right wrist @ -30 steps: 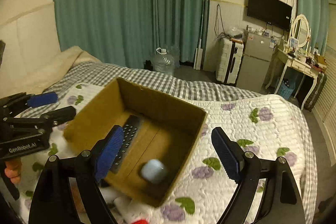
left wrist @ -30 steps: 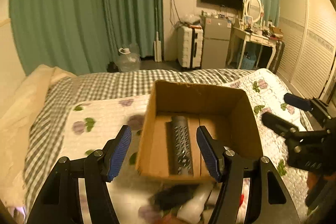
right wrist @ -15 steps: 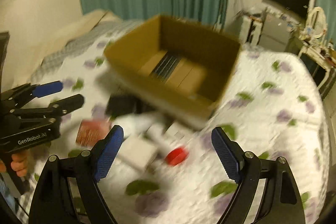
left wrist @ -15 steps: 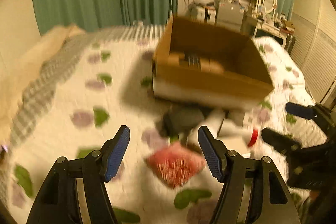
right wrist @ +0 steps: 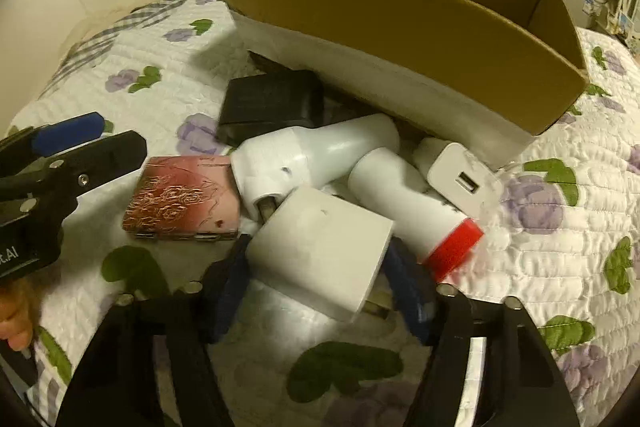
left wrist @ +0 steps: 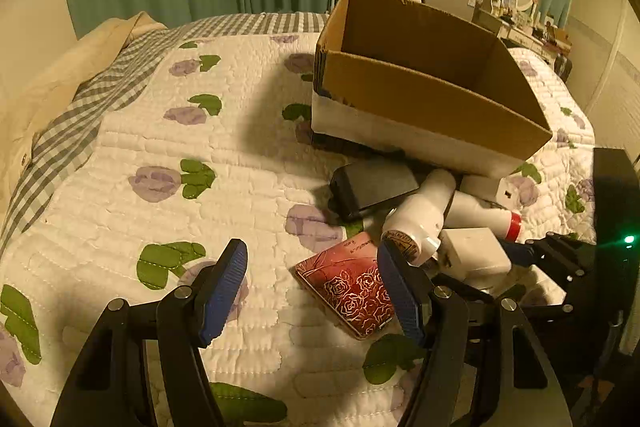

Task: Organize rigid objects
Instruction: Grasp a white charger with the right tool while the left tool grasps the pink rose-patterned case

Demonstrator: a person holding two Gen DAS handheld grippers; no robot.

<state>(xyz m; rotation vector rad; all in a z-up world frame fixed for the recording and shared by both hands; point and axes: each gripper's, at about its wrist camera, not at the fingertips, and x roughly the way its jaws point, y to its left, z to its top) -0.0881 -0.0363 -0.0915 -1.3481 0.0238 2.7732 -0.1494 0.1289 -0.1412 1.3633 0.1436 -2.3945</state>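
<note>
A pile of rigid items lies on the quilt in front of an open cardboard box [left wrist: 420, 95] [right wrist: 400, 23]. My right gripper [right wrist: 320, 279] has its blue pads on both sides of a white charger block [right wrist: 320, 247] [left wrist: 472, 251]; contact is not clear. Behind it lie a white massage gun [right wrist: 316, 155] [left wrist: 420, 215], a white bottle with a red cap [right wrist: 404, 203], a small white USB adapter [right wrist: 460, 179], a black case [right wrist: 272, 99] [left wrist: 372, 187] and a red rose-patterned case [right wrist: 184, 199] [left wrist: 352, 287]. My left gripper [left wrist: 312, 295] is open, low over the quilt, its right finger beside the red case.
The floral quilt [left wrist: 200, 187] covers the bed, with a checked sheet [left wrist: 80, 107] and a beige pillow at the left. Green curtains, a TV and a dresser stand beyond the bed.
Both grippers dropped from over the box down to the pile in front of it. The right gripper's fingers narrowed from wide open to around the white charger block.
</note>
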